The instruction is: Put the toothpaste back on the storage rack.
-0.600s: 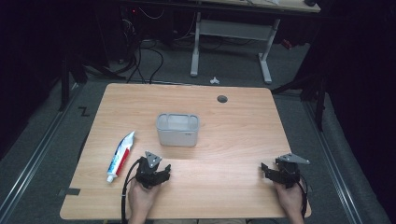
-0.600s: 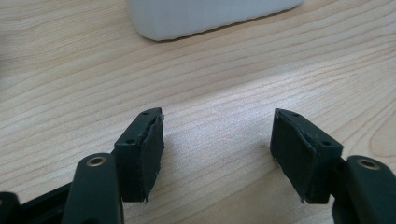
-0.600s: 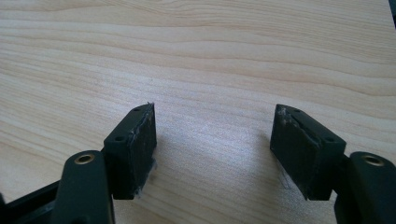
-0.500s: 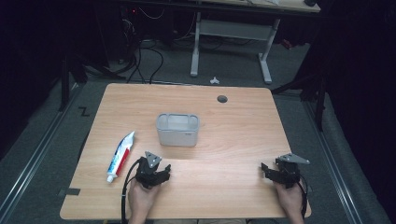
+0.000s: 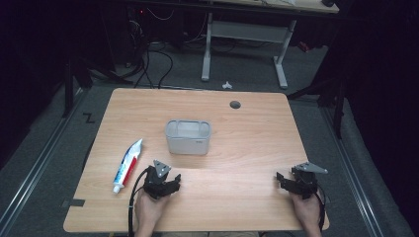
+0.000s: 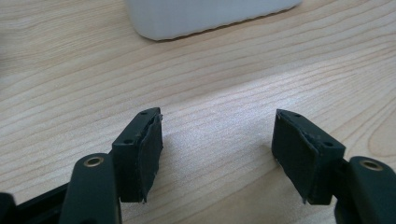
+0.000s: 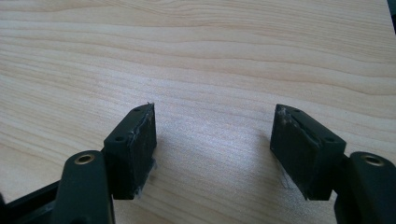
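We hold the left hand-held gripper [image 5: 170, 181] low over the tabletop [image 5: 247, 143], a little nearer to us than the white bin [image 5: 188, 137], and its jaws stand wide apart with nothing but bare wood between them; in the left gripper view the pads [image 6: 150, 149] frame empty grain, and the bin's lower wall [image 6: 205, 16] sits ahead at the top edge. We judge that this hand waits here because it is the closer one to both things in play: the bin straight ahead of it, and the toothpaste tube [image 5: 127, 164], which lies flat on the tabletop to the left of the bin and slightly nearer to us, just beside this hand, its cap end pointing our way. The tube is untouched and outside the bin. The right hand-held gripper [image 5: 284, 180] rests well to the right of the bin, near the tabletop's right front corner, its jaws likewise spread and empty, as the right gripper view shows with one pad [image 7: 142, 144] over plain wood. We read that far-out post as keeping it clear of the bin. The bin itself stands upright and open-topped near the tabletop's middle, within reach of either hand, a likely home for the tube.
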`<state>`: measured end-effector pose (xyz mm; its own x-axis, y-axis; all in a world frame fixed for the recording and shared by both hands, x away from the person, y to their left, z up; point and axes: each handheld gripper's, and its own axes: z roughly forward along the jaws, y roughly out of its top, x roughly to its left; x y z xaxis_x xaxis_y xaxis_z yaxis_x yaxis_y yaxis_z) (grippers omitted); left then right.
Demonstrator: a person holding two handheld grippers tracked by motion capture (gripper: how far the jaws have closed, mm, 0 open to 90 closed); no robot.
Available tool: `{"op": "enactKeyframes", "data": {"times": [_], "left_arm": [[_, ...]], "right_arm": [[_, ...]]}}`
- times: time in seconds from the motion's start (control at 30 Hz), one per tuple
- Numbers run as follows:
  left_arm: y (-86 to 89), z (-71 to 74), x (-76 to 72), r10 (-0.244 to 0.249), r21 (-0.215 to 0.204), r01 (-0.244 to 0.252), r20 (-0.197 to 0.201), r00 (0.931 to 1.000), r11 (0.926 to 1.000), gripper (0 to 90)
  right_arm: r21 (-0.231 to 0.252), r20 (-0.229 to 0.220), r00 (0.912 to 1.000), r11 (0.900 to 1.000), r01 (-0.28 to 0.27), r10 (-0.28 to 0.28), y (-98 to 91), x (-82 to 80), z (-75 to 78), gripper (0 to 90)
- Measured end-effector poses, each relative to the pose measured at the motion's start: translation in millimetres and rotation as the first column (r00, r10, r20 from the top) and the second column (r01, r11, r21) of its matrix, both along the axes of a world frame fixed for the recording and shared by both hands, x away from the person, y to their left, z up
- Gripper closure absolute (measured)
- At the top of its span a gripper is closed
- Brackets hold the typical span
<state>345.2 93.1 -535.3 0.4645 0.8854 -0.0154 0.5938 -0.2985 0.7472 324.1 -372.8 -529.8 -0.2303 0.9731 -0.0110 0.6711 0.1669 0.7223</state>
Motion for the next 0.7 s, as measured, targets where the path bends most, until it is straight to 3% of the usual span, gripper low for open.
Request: {"op": "enactKeyframes", "data": {"times": [0.7], "left_arm": [[5.1, 2.8, -1.1, 0.001, -0.018, -0.002, -0.014, 0.9999, 0.9998, 31.2]], "right_arm": [[0.003, 0.0, 1.0, 1.0, 0.001, -0.001, -0.2, 0.0, 0.1, 31.5]]}}
